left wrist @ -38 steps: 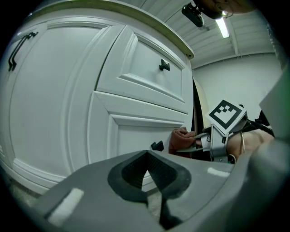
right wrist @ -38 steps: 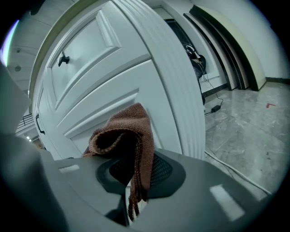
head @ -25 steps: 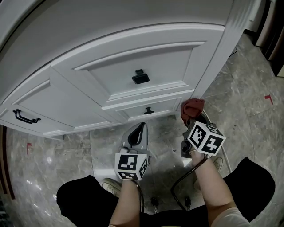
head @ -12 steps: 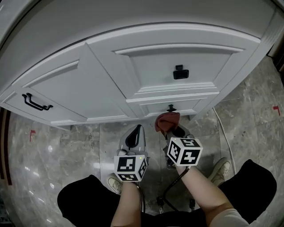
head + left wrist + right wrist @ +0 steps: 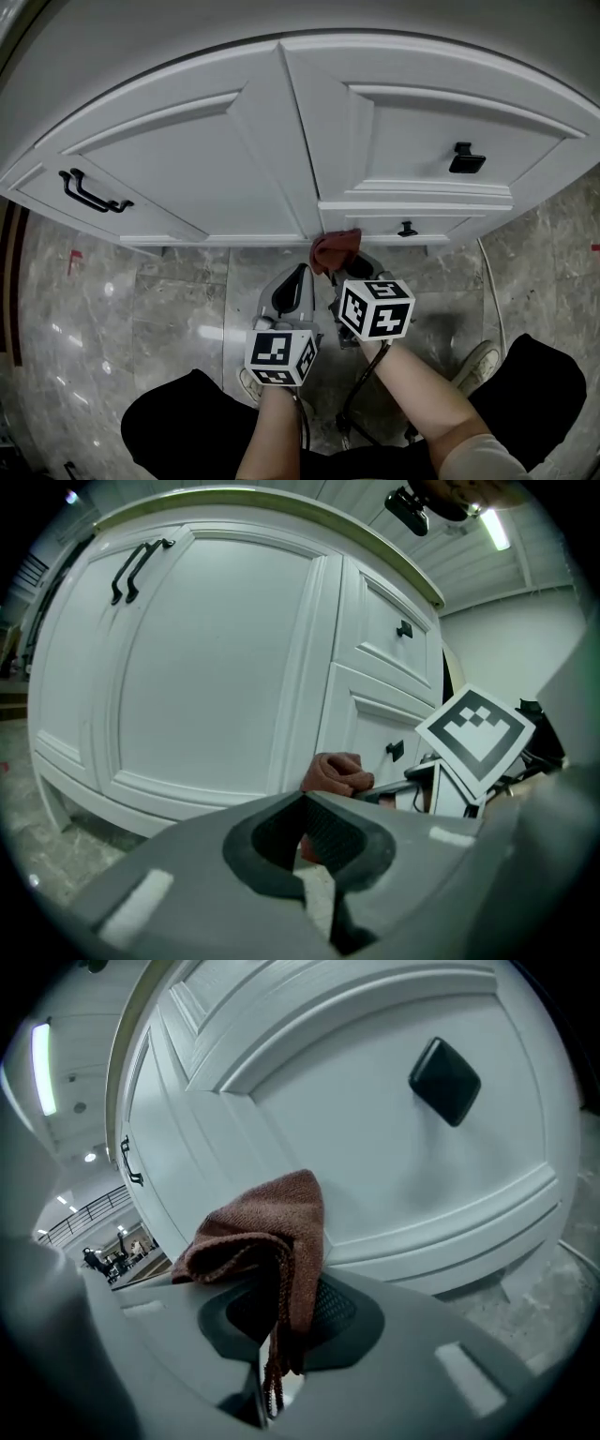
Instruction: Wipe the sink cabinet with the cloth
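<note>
Wiping looks under way: the right gripper (image 5: 343,270) is clamped on a rust-brown knitted cloth (image 5: 336,248), held low at the bottom rail of the white sink cabinet (image 5: 234,159), seemingly touching it where the left door meets the drawers on the right. The left gripper (image 5: 298,274) hangs just beside it, jaws together on nothing. The next move probably calls for a steady, pressed slide along the rail. No brand or lettering shows, only square markers on the cubes (image 5: 375,307).

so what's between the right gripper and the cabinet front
The cloth. It is pinched in the right gripper and bunches up between it and the white sink cabinet. The right gripper view shows this best; whether the cloth touches the cabinet is unclear.
</note>
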A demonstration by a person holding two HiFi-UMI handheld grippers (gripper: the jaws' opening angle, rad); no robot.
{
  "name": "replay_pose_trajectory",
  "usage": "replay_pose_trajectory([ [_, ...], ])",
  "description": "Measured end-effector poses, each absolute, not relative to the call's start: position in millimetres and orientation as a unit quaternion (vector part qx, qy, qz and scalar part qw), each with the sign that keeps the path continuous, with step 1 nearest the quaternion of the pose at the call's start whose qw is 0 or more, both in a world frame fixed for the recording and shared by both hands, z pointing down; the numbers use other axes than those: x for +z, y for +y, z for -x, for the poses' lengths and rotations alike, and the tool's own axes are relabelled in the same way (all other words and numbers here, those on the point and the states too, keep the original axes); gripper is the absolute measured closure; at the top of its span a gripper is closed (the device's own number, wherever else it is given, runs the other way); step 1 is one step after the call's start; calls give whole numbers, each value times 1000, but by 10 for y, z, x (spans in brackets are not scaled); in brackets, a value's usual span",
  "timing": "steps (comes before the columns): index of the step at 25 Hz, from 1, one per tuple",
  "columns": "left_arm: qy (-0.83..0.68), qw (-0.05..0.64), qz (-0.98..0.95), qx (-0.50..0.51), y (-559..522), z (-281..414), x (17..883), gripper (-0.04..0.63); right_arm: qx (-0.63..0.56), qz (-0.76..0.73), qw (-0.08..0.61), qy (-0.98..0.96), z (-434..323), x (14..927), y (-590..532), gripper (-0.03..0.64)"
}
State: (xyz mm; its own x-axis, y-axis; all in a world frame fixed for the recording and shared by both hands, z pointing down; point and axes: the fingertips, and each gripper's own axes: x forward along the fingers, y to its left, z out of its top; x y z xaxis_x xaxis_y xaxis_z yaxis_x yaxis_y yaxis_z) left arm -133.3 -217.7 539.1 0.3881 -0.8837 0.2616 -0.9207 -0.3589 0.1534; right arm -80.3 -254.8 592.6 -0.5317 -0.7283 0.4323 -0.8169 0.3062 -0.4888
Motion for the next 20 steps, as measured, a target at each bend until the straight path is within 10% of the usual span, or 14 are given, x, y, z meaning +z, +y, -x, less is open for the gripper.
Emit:
replay_pose_trajectory([
  [20, -506, 130, -848, 85, -2215, 699, 5446, 595, 324, -553, 68, -765, -247, 5987, -2578, 537],
])
